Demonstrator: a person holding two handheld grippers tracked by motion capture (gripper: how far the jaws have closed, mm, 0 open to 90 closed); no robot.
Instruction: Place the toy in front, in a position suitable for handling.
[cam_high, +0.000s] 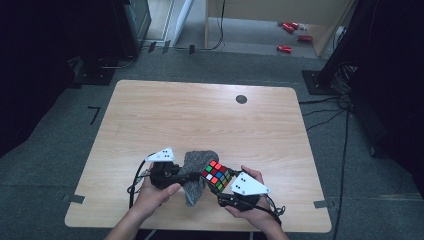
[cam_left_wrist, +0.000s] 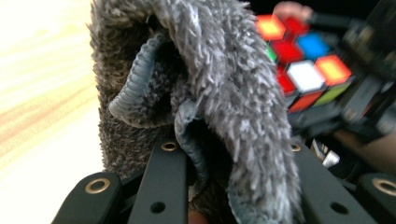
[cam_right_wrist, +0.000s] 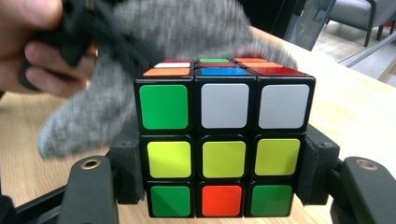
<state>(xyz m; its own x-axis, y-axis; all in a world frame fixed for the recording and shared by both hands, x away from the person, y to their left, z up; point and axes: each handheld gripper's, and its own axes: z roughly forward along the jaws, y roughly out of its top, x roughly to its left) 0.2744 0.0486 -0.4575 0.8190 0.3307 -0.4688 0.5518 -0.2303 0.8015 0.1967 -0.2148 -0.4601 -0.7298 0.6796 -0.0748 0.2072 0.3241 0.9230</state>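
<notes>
At the near edge of the wooden table (cam_high: 210, 115), seen from above, both of the person's hands are raised and close together. The left gripper (cam_high: 186, 175) comes in from the left with a grey fuzzy cloth (cam_high: 197, 172) pinched in its jaws, the cloth draping down toward the tabletop. The right gripper (cam_high: 224, 186) holds a colour cube (cam_high: 217, 175) up at an angle, and the cloth is pressed right against the cube's left side. A small dark disc (cam_high: 241, 99) sits well apart at the far side of the table, and red things (cam_high: 291, 35) lie on the floor beyond.

Now the left gripper view: the cloth (cam_left_wrist: 196, 93) is bunched between the two black jaws, its stitched hem folding down into the gap, so the jaws are drawn close and clamped on it. Just past the cloth, upper right, there's the cube (cam_left_wrist: 303, 60), blurred, with red, white, orange and blue tiles showing, the cloth's edge lying over it.

And the right gripper view: the cube (cam_right_wrist: 224, 144) sits square between the jaws, the pads bearing on its left and right sides at the middle row, so they stand half-wide, gripping it. Green, white, white across the top row, yellow through the middle, green, orange, green below. Behind it the cloth (cam_right_wrist: 107, 102) lies across the cube's top back edge, held by the left gripper (cam_right_wrist: 107, 37) at upper left.
</notes>
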